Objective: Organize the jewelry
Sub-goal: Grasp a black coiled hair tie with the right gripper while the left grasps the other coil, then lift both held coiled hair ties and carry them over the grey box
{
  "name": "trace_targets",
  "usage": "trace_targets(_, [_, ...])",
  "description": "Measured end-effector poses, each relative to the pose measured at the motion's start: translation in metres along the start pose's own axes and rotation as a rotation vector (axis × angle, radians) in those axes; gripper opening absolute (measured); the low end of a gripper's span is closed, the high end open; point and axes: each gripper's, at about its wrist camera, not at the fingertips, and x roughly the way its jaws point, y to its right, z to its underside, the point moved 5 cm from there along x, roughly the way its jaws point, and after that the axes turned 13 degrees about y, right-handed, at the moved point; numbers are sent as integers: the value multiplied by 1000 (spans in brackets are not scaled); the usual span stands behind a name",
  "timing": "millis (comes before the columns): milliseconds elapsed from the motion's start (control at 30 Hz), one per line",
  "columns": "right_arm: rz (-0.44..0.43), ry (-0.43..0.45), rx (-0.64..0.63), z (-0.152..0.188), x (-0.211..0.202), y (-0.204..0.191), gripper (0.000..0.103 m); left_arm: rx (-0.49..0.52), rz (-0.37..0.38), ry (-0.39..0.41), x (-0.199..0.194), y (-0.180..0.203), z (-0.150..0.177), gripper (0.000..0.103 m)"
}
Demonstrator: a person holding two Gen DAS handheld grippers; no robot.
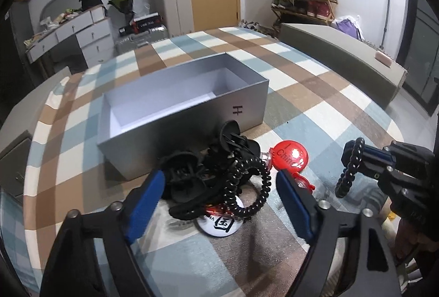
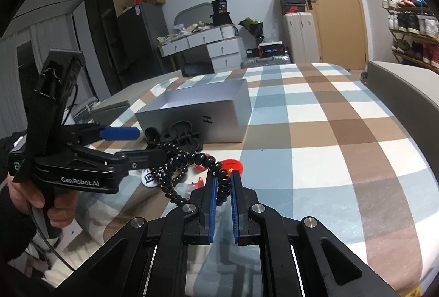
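An open grey box (image 1: 181, 102) stands on the checked bedspread; it also shows in the right wrist view (image 2: 197, 113). In front of it lies a pile of black hair claws (image 1: 197, 173) with a black spiral hair tie (image 1: 252, 187), red badges (image 1: 290, 155) and a white badge (image 1: 219, 225). My left gripper (image 1: 219, 187) is open around the pile, low over it. My right gripper (image 2: 222, 181) is shut on another black spiral hair tie (image 2: 192, 159), held above the bed right of the pile; it shows in the left wrist view (image 1: 351, 168).
The checked bedspread (image 2: 329, 132) stretches far and right of the box. A grey bed edge (image 1: 343, 50) runs along the right. Drawers, suitcases, a door and a shoe rack stand beyond the bed.
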Motion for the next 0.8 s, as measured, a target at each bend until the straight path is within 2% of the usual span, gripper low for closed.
trace_targets(100, [1,6,0,-1,-1,1,9,-10,27,-13,2,2,2,56])
trace_targets(233, [6,10,5,-1,-3,4,9,1,32,-24,5,3,3,44])
trace_targets(300, [8,11,10,-2,-4,5,9,4,39,-33,7,4,4,33])
trace_targets(400, [15,13,12,-3,-5,6,9,29,32,-32,7,7,4,22])
trace_targets(567, [17,15,20,-4,-5,8,9,62,24,-38,8,12,5,9])
trace_targets(800, [19,16,22,-5,-5,7,9,65,18,-24,4,12,1,5])
